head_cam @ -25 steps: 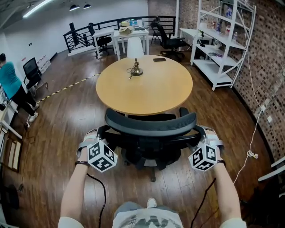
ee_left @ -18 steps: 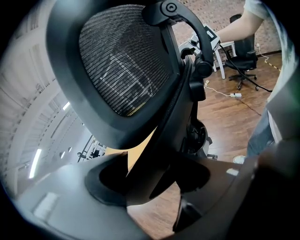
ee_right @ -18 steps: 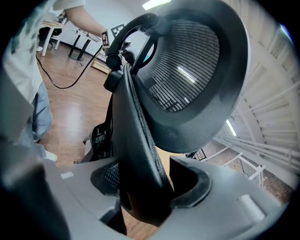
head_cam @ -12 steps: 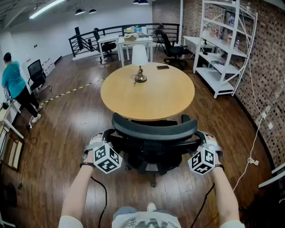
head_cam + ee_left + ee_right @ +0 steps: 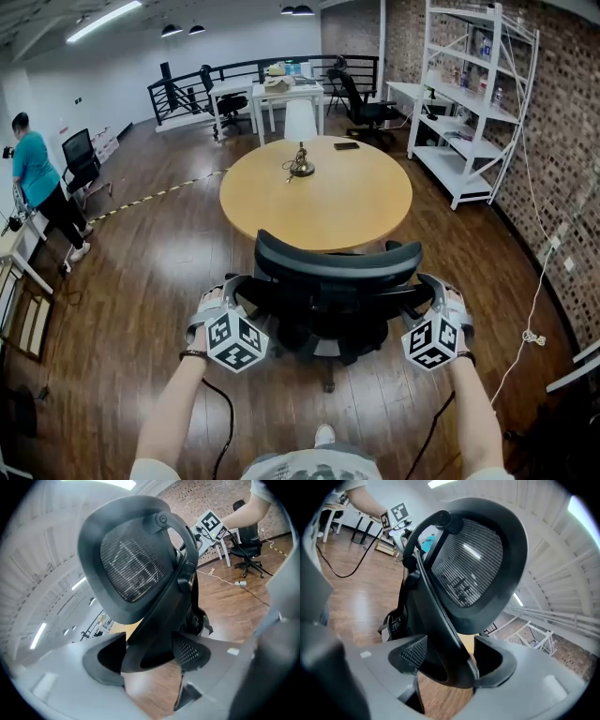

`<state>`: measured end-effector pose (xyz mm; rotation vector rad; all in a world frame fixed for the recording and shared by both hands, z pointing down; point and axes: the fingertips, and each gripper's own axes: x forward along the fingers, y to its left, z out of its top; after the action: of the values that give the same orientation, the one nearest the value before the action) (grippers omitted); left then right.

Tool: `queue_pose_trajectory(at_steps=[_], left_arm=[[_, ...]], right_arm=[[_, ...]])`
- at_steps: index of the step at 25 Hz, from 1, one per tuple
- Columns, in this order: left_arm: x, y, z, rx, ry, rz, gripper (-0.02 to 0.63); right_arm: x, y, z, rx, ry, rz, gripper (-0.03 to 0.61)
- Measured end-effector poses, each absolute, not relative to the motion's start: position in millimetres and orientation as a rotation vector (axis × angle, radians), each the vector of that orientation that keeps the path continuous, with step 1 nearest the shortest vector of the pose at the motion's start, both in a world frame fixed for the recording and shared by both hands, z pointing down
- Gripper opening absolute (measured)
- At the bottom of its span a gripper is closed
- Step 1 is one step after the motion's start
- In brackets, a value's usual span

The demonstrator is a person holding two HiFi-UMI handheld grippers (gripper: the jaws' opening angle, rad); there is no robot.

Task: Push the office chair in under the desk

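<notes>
A black mesh-back office chair (image 5: 337, 267) stands at the near rim of the round wooden table (image 5: 319, 192), its seat partly under the top. My left gripper (image 5: 228, 292) is at the left edge of the backrest and my right gripper (image 5: 436, 295) at the right edge. In the left gripper view the chair (image 5: 133, 564) fills the picture, and its back frame runs between the opening jaws of the left gripper (image 5: 150, 653). The right gripper view shows the same chair (image 5: 473, 564), with its frame between the opening jaws of the right gripper (image 5: 450, 660).
A small lamp (image 5: 300, 141) and a dark phone (image 5: 346, 145) sit on the table. White shelving (image 5: 469, 103) lines the brick wall at right, with a cable (image 5: 534, 309) on the floor below. Behind are white desks (image 5: 272, 94), another chair (image 5: 361, 94) and a person (image 5: 33, 183) at far left.
The chair and both grippers have moved forward and a little right, closer in to the table. The person at the far left has shifted slightly.
</notes>
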<state>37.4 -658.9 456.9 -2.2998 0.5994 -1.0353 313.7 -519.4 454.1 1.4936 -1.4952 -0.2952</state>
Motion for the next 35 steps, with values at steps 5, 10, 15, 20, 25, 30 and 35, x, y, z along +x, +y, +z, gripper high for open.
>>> queue_pose_trajectory(at_steps=[5,10,15,20,25,30,35], left_arm=[[28.0,-643.7,454.9,-2.32,0.606,-1.002,0.316],[22.0,-618.9,447.8,-2.372,0.592,-0.938,0.307],[18.1,-601.1,437.5,-2.425,0.588,-0.869,0.251],[11.9,-574.7,426.0,-2.452,0.582,-0.79,0.219],[1.5,-548.3,412.2,-2.491,0.606,-0.696,0.157],[-10.2,-515.9,397.3,-2.553,0.632,-0.58,0.075],[-20.5,-483.9,392.2,-2.591,0.638,-0.519,0.04]], right_arm=[[293.5,-506.3,440.3,1.57,-1.5,-0.281,0.301],[271.5,-490.1,429.6,1.661,-1.532,-0.263,0.25],[245.0,-481.1,416.6,1.737,-1.566,-0.294,0.175],[214.9,-463.4,402.1,1.806,-1.61,-0.308,0.134],[185.1,-448.0,388.8,1.868,-1.669,-0.309,0.091],[150.6,-423.7,380.2,1.916,-1.736,-0.304,0.05],[122.9,-397.8,375.5,1.951,-1.787,-0.297,0.017]])
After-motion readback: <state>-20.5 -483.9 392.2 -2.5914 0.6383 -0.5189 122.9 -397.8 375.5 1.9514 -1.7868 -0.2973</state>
